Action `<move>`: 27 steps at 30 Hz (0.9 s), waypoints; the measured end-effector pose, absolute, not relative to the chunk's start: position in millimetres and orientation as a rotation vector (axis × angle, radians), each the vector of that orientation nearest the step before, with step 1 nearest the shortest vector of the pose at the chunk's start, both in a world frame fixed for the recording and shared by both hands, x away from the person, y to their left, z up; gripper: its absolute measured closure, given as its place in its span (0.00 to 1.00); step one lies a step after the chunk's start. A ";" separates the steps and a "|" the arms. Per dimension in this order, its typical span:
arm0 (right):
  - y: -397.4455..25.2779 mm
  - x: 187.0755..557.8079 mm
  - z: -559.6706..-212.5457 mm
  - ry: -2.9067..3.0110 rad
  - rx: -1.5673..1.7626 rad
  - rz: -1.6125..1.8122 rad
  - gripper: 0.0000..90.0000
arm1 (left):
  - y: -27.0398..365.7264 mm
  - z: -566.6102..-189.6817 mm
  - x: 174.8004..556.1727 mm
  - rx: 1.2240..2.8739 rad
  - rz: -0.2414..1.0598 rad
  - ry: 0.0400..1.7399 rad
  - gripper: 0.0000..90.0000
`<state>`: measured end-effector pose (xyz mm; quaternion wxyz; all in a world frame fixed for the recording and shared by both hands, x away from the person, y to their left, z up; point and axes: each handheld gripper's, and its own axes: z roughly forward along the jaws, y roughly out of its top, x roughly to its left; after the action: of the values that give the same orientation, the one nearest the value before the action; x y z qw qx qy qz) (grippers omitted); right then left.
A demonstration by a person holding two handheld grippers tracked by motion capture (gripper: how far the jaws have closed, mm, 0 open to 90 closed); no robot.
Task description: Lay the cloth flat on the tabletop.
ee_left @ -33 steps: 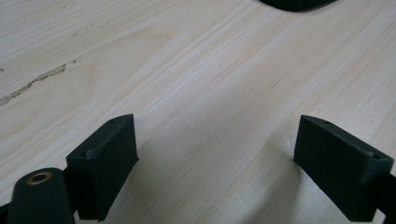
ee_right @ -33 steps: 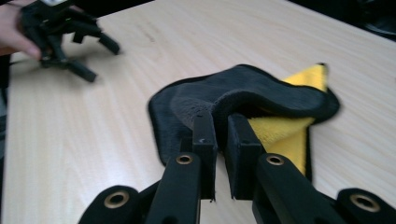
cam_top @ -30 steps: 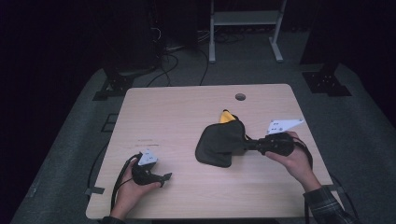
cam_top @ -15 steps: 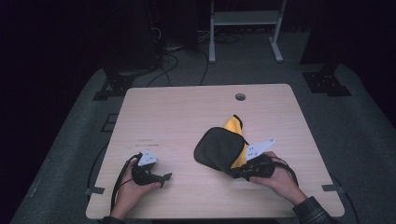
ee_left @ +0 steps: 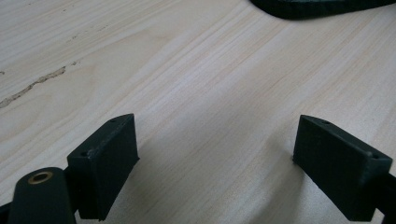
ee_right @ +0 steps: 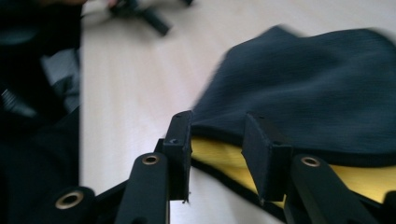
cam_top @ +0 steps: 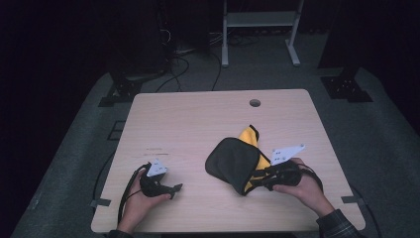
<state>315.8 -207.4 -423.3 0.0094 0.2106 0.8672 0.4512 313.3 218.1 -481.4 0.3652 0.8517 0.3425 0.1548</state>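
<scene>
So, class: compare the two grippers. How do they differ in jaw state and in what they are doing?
The left gripper has its jaws wide apart over bare table, holding nothing; the right gripper has its jaws closing on the edge of the black-and-yellow pouch. The left lies apart from the pouch; the right touches it. Both are hand-held and black.

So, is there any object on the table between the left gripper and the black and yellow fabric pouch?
Nothing visible does. Between the open left gripper and the black fabric pouch with yellow lining lies only bare light wooden table.
</scene>
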 end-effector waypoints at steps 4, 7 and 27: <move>-223.4 339.1 -425.5 2.582 0.813 1.361 0.66 | 218.4 -482.3 313.4 2.182 0.400 0.875 0.14; -230.9 355.9 -429.7 2.513 0.912 1.347 0.65 | 218.4 -482.2 313.4 2.183 0.400 0.874 0.14; -231.0 407.1 -467.7 2.494 1.151 1.322 0.66 | 218.3 -482.4 313.4 2.182 0.401 0.874 0.14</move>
<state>407.1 -231.0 -467.7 0.0467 0.3773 0.8172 0.4332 313.4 218.3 -482.4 0.3696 0.8503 0.3404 0.1564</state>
